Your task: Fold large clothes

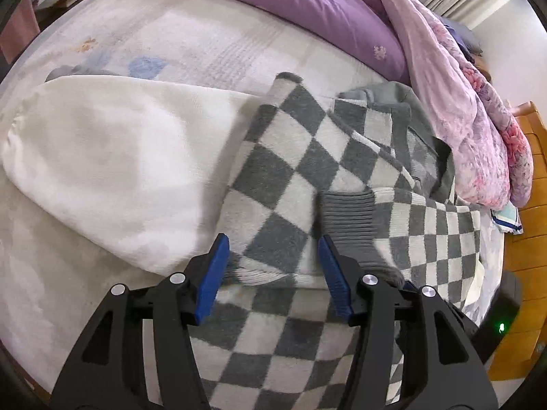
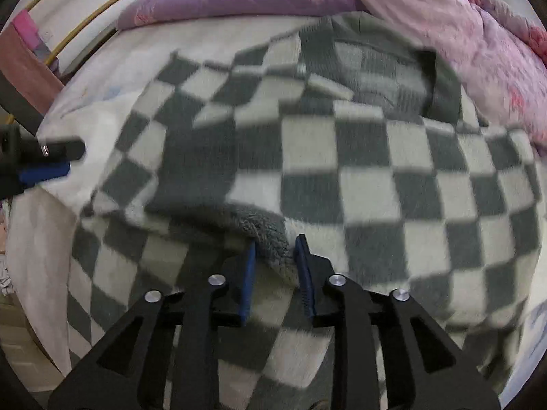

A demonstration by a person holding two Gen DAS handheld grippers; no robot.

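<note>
**Checked sweater spread across bed, both grippers above it**

Seen largest first: a pale bed sheet (image 1: 191, 44), covering the whole scene. Heaped along the far edge, a purple and pink floral quilt (image 1: 307, 3). Spread over the near and right part of the bed, a grey-and-white checked sweater (image 2: 369, 157), partly folded, its grey ribbed cuff (image 1: 348, 218) lying on top and a fleecy grey inner edge (image 2: 263, 235) turned up. Left of the sweater and touching it, a white garment (image 1: 102, 157). Poised over the sweater's near hem, the left gripper (image 1: 273, 266), jaws released and wide, nothing pinched. Above the fleecy edge, the right gripper (image 2: 275, 266), jaws parted, fabric lying between the blue pads (image 2: 251, 273) but not pressed.
</note>
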